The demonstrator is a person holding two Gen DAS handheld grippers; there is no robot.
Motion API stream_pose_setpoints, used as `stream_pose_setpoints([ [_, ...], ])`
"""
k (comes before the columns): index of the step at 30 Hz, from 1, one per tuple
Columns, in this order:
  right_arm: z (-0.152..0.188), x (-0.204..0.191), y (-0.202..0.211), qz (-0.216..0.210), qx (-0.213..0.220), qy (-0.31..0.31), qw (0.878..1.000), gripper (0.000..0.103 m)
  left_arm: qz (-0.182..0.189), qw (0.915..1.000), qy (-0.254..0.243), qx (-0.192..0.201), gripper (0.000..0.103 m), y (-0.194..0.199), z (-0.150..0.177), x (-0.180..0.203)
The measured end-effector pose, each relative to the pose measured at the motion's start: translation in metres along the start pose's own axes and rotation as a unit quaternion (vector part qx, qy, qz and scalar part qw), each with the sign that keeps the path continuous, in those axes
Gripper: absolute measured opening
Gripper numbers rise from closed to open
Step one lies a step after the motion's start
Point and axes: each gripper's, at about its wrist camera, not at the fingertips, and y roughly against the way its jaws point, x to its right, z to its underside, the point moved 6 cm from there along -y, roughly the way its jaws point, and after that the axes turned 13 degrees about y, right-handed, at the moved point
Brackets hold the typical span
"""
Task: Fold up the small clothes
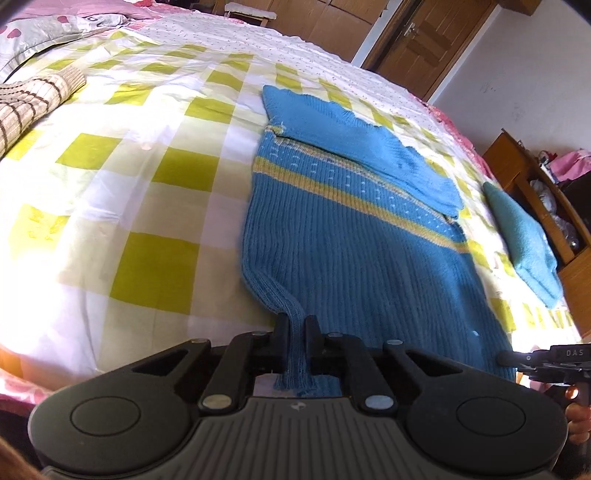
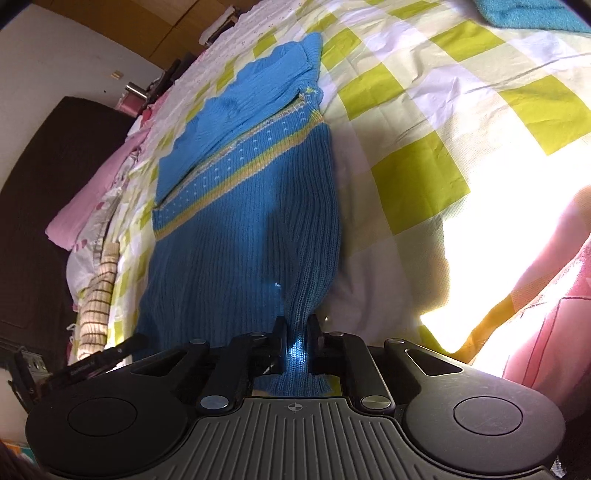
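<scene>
Bed: a wide bedspread (image 1: 140,206) of white, cream and lime-green checks, lightly creased; it carries every garment in view.
Shelf unit: a wooden cabinet (image 1: 532,192) beside the bed at the right edge of the left wrist view, with pink cloth and other items in its compartments too blurred to tell.
Sweater: a blue knit sweater (image 1: 351,251) lies flat on the bedspread, its body in vertical ribs, a yellow band and rows of small pale marks across the chest, a sleeve folded over the upper part.
Sweater hem: the near edge is bunched into two raised ridges, one at each near corner, each running into a gripper.
Left gripper: the left gripper (image 1: 296,328), black with ribbed grey housing, is clamped on the hem ridge at the sweater's left corner; the knit passes between the fingers and its edge hangs behind them.
Right gripper: the right gripper (image 2: 296,328) is likewise pinched onto the hem at the opposite corner; a bright patch of light falls on the knit between its fingers.
Folded piles: a teal folded cloth (image 1: 524,236) lies on the bed to the right of the sweater, apart from it; a beige striped cloth (image 1: 33,99) lies well away to the left.
Pillows: pink and patterned pillows (image 1: 55,26) at the far end.
Door: a brown wooden door (image 1: 424,40) behind the bed.
</scene>
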Motion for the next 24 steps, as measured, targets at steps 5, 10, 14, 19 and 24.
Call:
stream_pose_setpoints([
  [5,-0.028,-0.012,0.014,-0.046,0.062,-0.022,0.997,0.010,0.057,0.9978,0.025,0.024,0.014,0.007,-0.028,0.014],
  [10,-0.071,-0.019,0.019,-0.078,0.121,-0.036,0.989,0.010,0.103,0.9924,0.035,0.056,0.013,0.003,-0.068,0.034],
  [14,-0.110,-0.017,0.016,-0.092,0.161,-0.051,0.981,0.010,0.122,0.9882,0.031,0.086,0.008,-0.006,-0.105,0.050],
  [19,-0.162,-0.011,0.001,-0.103,0.193,-0.066,0.974,0.010,0.140,0.9824,0.033,0.119,0.007,-0.027,-0.152,0.063],
  [24,-0.185,0.006,-0.027,-0.095,0.187,-0.077,0.975,0.009,0.108,0.9889,-0.028,0.099,0.007,-0.045,-0.157,0.070],
])
